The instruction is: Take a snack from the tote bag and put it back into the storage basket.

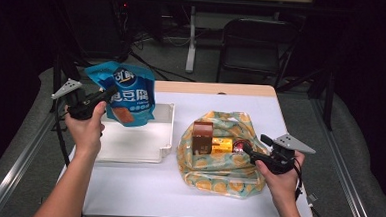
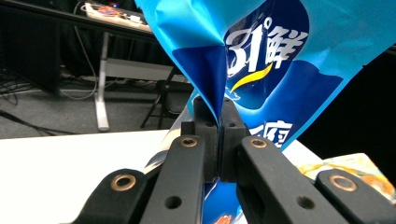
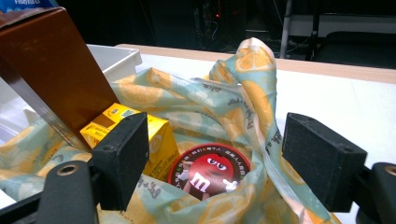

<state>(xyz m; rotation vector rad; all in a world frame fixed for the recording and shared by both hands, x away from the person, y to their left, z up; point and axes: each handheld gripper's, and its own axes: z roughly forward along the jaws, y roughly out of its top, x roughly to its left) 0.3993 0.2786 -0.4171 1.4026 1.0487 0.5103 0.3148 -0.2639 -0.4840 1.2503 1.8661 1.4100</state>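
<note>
White tabletop carries a white tray, and just right of the tray lies a lemon-print bag holding a brown box, a yellow carton and a round red M&M's tin. Above the tray's far edge, the left claw is clamped on a blue snack pouch, held in the air. At the bag's right side, away from the tray, the right claw stands apart, gripping nothing.

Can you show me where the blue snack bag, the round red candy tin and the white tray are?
blue snack bag (image 1: 126, 92): high view, middle of its printed front.
round red candy tin (image 3: 208, 173): right gripper view, its red lid.
white tray (image 1: 167, 127): high view, its right wall.
</note>
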